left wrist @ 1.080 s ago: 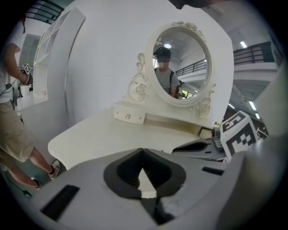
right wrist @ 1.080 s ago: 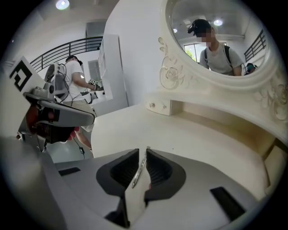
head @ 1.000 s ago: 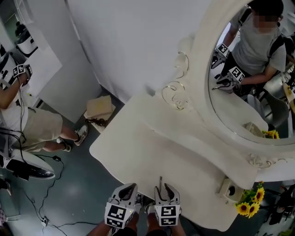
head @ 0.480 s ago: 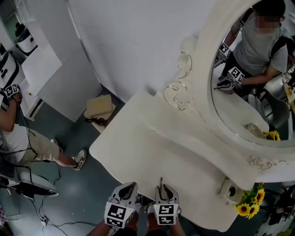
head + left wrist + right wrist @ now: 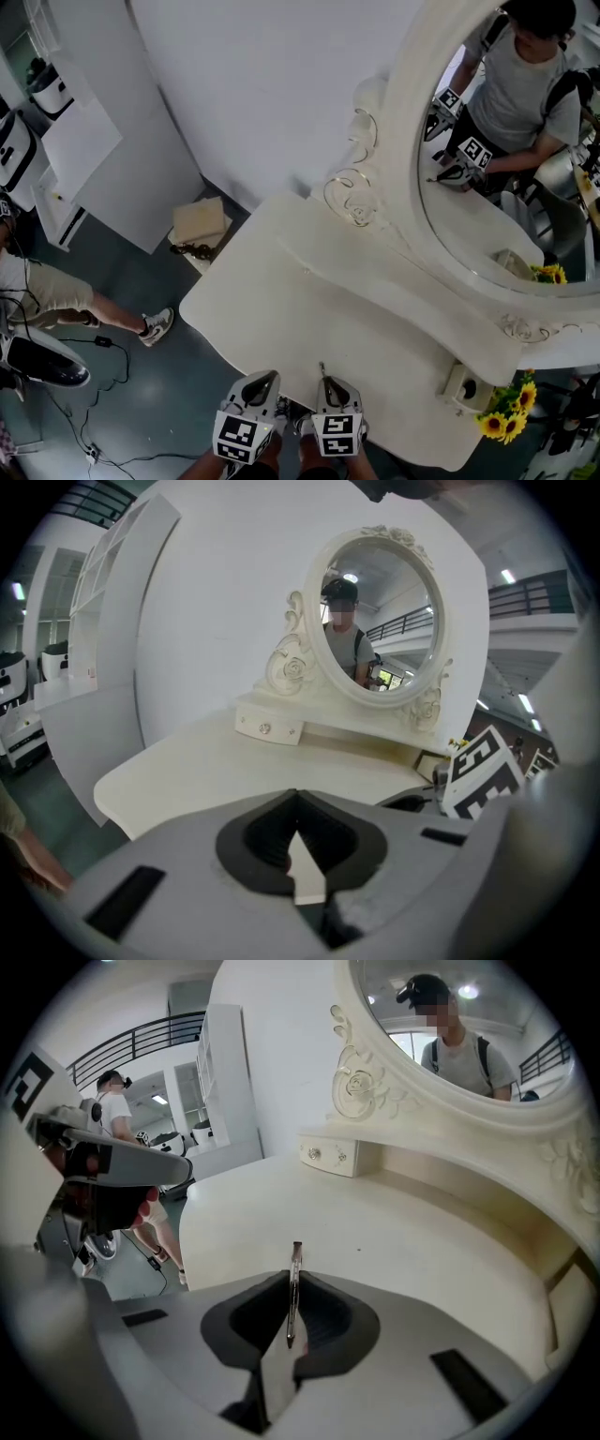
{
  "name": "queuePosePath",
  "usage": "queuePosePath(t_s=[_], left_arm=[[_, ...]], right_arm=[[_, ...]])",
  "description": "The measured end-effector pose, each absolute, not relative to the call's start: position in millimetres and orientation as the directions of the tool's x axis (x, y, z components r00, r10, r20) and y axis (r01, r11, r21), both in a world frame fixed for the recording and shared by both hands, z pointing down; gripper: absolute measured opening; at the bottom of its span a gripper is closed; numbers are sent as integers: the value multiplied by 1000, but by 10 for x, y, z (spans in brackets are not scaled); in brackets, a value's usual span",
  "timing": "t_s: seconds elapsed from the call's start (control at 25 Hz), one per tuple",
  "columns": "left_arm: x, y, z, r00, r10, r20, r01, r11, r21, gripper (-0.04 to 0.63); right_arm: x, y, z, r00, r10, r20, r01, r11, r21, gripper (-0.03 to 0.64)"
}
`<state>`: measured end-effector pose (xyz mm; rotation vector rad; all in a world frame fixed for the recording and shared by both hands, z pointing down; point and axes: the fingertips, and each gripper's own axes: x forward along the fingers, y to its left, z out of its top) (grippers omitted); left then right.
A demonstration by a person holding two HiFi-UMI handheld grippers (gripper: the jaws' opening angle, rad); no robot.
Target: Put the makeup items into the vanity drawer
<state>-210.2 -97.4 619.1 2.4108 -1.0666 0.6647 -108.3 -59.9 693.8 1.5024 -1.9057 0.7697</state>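
My right gripper (image 5: 336, 384) hovers over the near edge of the white vanity top (image 5: 309, 300). Its jaws have just been closing and now pinch a thin metal tool (image 5: 295, 1255) that sticks out forward past the tips (image 5: 322, 371). Just left of it, my left gripper (image 5: 262, 382) hangs off the table's edge, its jaws (image 5: 297, 794) meeting with nothing between them. A small closed drawer with two knobs (image 5: 330, 1155) sits at the left end of the raised shelf under the mirror; it also shows in the left gripper view (image 5: 268, 727).
The oval mirror (image 5: 506, 169) in its carved frame rises along the table's back and right. Yellow flowers (image 5: 506, 417) and a small white holder (image 5: 459, 382) stand at the right end. A cardboard box (image 5: 200, 220), cables and a person's legs (image 5: 56, 305) are on the floor at left.
The right gripper's jaws have narrowed onto the thin tool. Both grippers stay in place. The person at the left has shifted across the floor.
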Motion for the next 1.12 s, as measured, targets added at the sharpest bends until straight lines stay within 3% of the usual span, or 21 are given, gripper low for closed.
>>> queuePosePath(t_s=[0.44, 1.12], left_arm=[[-1798, -1050, 5811, 635, -557, 534, -721, -676, 152, -2], [-672, -859, 5170, 797, -421, 433, -517, -846, 129, -2]], right_arm=[[-765, -658, 6421, -155, -720, 677, -988, 126, -92, 38], [253, -295, 5528, 89, -825, 558, -992, -126, -28, 38]])
